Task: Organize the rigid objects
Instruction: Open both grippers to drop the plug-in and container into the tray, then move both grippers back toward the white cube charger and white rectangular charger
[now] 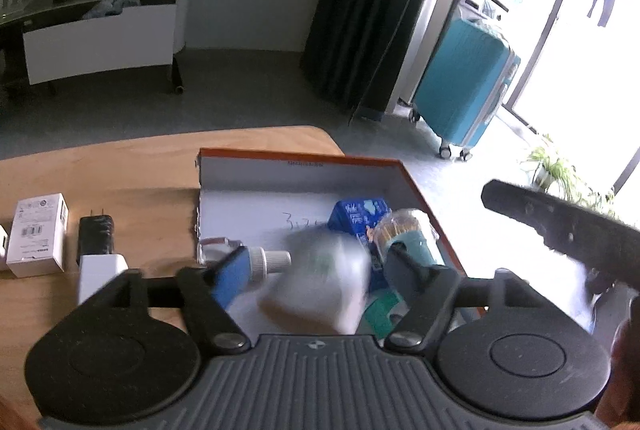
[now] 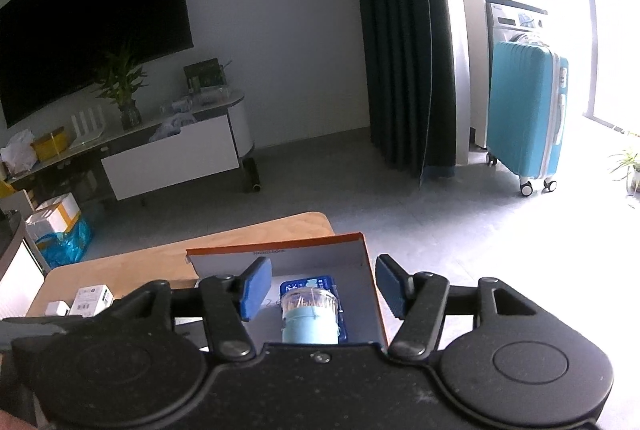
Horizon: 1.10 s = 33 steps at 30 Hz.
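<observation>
An orange-rimmed cardboard box (image 1: 304, 162) lies open on the wooden table (image 1: 120, 170). In it are a blue packet (image 1: 356, 214), a teal toothpick jar (image 1: 408, 234) and a tube with a white cap (image 1: 264, 262). My left gripper (image 1: 316, 266) is open over the box; a blurred white bottle (image 1: 324, 286) sits between its fingers, not pinched. My right gripper (image 2: 320, 290) is open and empty above the box (image 2: 320, 250), over the jar (image 2: 310, 314) and blue packet (image 2: 308, 284).
Left of the box on the table are a black plug (image 1: 96, 234), a white charger (image 1: 100, 274) and a white carton (image 1: 38, 234). The other gripper's black body (image 1: 560, 226) shows at right. A teal suitcase (image 1: 464, 86) stands on the floor beyond.
</observation>
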Available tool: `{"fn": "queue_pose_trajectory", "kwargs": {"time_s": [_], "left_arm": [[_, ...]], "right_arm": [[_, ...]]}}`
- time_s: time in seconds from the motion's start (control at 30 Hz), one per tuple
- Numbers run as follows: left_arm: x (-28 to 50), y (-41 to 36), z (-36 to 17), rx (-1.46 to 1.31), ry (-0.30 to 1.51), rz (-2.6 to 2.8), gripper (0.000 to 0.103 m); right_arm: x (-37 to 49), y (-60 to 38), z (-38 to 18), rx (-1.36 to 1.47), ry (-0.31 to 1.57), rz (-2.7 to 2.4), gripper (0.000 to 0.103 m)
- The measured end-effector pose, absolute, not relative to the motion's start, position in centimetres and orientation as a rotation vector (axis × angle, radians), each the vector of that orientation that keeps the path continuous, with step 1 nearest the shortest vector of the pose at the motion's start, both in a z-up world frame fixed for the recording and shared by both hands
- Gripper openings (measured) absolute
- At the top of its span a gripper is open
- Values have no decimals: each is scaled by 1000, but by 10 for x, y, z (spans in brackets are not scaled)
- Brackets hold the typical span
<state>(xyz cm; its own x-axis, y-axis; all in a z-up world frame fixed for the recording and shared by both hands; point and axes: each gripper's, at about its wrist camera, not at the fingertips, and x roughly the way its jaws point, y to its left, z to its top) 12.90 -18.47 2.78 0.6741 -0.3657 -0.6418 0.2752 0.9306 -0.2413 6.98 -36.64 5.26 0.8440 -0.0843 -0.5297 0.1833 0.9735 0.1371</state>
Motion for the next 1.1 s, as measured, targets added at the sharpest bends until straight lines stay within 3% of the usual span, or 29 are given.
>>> {"fn": "queue_pose_trajectory", "kwargs": {"time_s": [0.4,1.1], "left_arm": [[111,-152,50,-114,723,-253,99],[67,-58,46,-172,735,-70,102]], "right_arm": [[63,-334,61,159,544,-86,80],[65,-246,52,93,617,87,84]]}}
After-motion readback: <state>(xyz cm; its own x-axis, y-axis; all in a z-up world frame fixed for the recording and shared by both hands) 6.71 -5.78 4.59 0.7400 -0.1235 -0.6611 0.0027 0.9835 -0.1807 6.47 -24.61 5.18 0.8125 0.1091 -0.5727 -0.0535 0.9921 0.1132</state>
